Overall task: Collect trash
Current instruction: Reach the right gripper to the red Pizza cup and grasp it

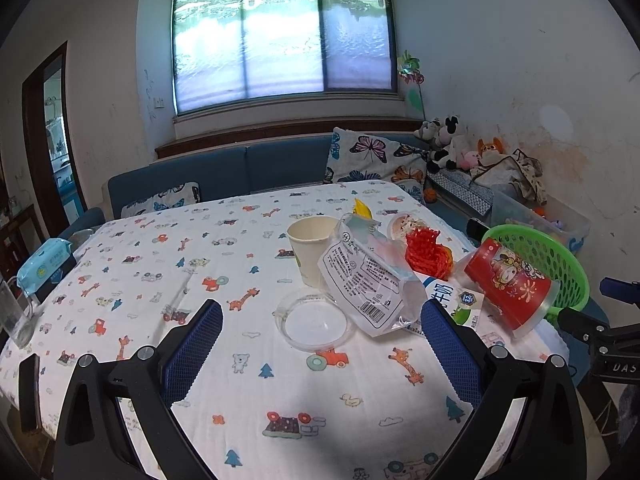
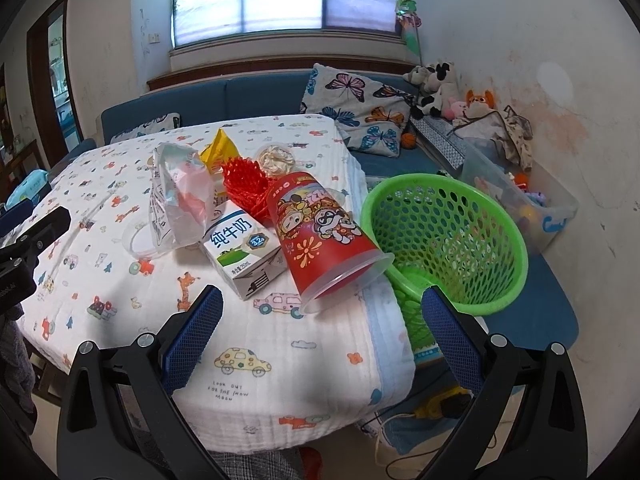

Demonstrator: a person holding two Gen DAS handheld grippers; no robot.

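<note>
Trash lies on the patterned tablecloth (image 1: 160, 264): a paper cup (image 1: 312, 248), a clear plastic bag (image 1: 368, 280), a clear round lid (image 1: 314, 324), red foam netting (image 2: 244, 188), a milk carton (image 2: 242, 250), a yellow wrapper (image 2: 218, 150) and a red cartoon cup (image 2: 324, 232) on its side at the table's right edge. A green perforated basket (image 2: 448, 240) stands just off that edge. My left gripper (image 1: 320, 344) is open, near the lid. My right gripper (image 2: 320, 332) is open, below the red cup, and shows in the left wrist view as the right gripper (image 1: 600, 320).
A blue sofa (image 1: 240, 168) with butterfly cushions (image 2: 356, 104) runs behind the table. Plush toys (image 2: 436, 88) and a clear storage bin (image 2: 532, 200) sit at the right. A wipes pack (image 1: 44, 260) and a glass (image 1: 14, 312) stand at the table's left edge.
</note>
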